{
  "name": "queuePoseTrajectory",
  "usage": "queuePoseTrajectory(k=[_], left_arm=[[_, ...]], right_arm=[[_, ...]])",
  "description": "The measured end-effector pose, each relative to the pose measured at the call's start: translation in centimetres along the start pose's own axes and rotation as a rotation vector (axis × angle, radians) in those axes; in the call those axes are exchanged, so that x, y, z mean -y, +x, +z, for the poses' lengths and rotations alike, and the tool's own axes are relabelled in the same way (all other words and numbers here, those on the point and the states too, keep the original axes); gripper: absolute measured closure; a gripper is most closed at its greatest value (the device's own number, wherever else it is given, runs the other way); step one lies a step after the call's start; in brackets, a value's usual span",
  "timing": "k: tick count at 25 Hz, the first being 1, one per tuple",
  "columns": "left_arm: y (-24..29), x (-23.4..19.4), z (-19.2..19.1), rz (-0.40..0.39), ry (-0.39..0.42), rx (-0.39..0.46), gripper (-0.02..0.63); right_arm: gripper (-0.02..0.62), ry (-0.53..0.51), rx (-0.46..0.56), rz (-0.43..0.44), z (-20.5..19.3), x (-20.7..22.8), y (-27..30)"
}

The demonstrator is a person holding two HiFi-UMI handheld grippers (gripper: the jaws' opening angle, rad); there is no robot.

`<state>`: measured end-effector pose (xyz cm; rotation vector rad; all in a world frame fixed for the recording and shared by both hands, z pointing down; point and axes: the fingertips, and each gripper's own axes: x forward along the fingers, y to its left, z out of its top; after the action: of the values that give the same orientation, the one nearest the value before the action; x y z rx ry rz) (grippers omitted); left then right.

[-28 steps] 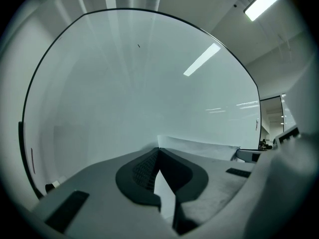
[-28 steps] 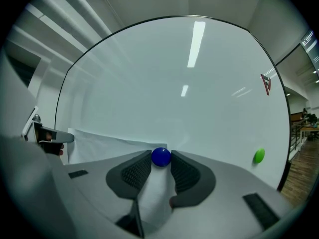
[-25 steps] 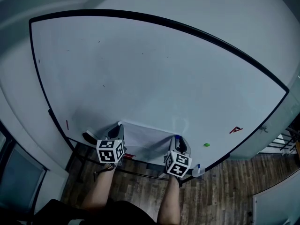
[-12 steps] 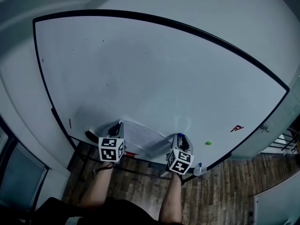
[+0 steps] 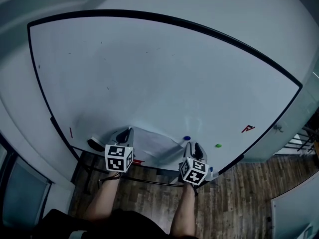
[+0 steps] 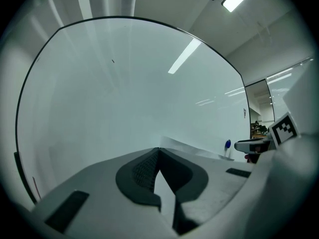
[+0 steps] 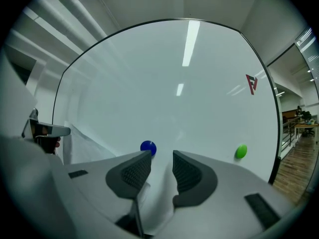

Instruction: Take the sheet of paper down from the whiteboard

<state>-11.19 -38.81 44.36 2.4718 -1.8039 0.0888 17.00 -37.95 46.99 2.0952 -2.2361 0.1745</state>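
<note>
At the six-o'clock edge of the whiteboard (image 5: 149,73) in the head view, the sheet of paper (image 5: 154,144) lies against the board between the two tools.

The left hand-held gripper (image 5: 127,133) is at the sheet's nine-o'clock end. Its own view shows the jaws closed tip to tip, with the sheet pinched between them and the sheet's upper edge running off towards three o'clock.

The right hand-held gripper (image 5: 192,147) is at the sheet's three-o'clock end. Its own view shows the jaws standing apart by a narrow gap and clamping nothing. A rumpled edge of the sheet shows low in that gap.

The blue magnet (image 7: 148,147) is on the board, just beyond the tip of the nine-o'clock jaw. It is not between the jaws.

The green magnet (image 7: 241,151) is on the board at three o'clock of the blue magnet, apart from the sheet.

The red mark (image 7: 251,83) is on the board at twelve o'clock of the green magnet, well apart from it.
</note>
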Motion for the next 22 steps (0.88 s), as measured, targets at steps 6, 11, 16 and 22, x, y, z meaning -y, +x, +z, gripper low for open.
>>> queuePoseTrajectory(k=[6, 11, 16, 22], left_arm=[[0.0, 1.8, 0.2, -0.064, 0.007, 0.021, 0.584], [-0.1, 2.8, 0.1, -0.105, 0.002, 0.034, 0.584], [-0.3, 3.7, -0.3, -0.134, -0.011, 0.036, 0.584], [-0.3, 4.0, -0.4, -0.151, -0.031, 0.045, 0.584]], right_arm=[[0.46, 0.003, -0.007, -0.017, -0.6, 0.5, -1.2], [0.46, 0.032, -0.012, -0.022, -1.1, 1.1, -1.8], [0.462, 0.045, -0.013, -0.016, -1.3, 1.0, -2.2], [0.463, 0.043, -0.016, 0.001, -1.0, 0.4, -2.3]])
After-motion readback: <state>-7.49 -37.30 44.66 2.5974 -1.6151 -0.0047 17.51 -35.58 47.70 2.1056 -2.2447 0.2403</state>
